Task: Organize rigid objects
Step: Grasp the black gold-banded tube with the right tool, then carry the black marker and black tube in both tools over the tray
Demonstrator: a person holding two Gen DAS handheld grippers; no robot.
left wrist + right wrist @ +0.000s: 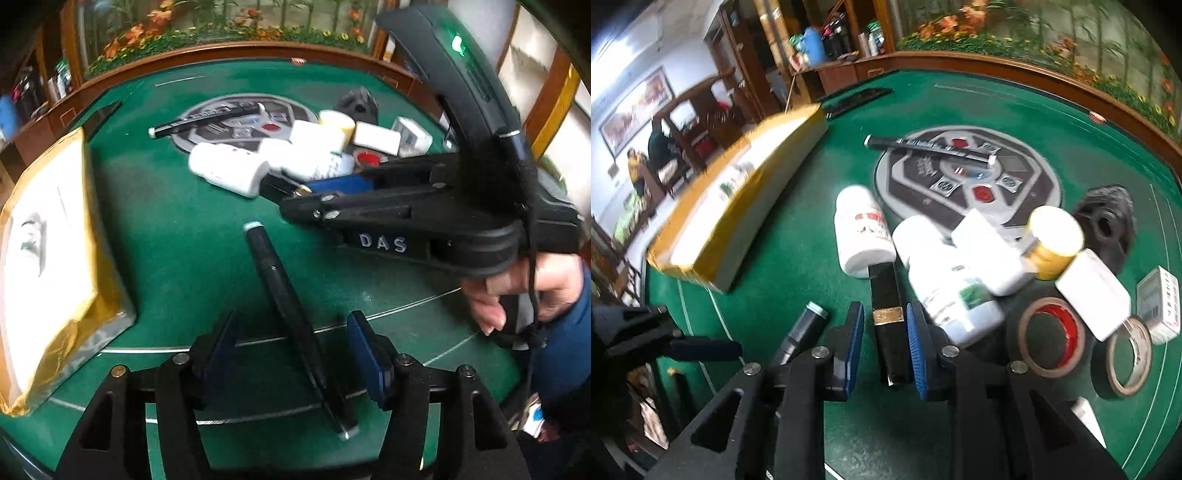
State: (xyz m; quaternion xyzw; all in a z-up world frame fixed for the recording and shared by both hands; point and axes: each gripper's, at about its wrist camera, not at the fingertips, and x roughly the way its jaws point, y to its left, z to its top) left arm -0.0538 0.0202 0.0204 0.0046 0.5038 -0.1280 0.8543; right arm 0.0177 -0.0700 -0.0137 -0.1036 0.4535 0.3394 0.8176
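Observation:
A black pen [284,295] with a pale tip lies on the green felt table [177,236], between the jaws of my left gripper [291,325]. That gripper is open and its blue pads stand clear of the pen. The same pen [803,328] shows at the lower left of the right wrist view. My right gripper [884,308] is shut on a black rectangular tube with a gold band [886,314], blue pads against both its sides. Seen from the left wrist, the right gripper [291,208] reaches in from the right, held by a hand [524,291].
A gold-edged white box [48,266] lies at the left. Behind the tube lie white bottles [862,232], a gold jar [1052,243], white boxes [1093,291], two tape rolls [1052,336] and a black lump [1108,225]. A second pen [923,146] rests on the centre panel.

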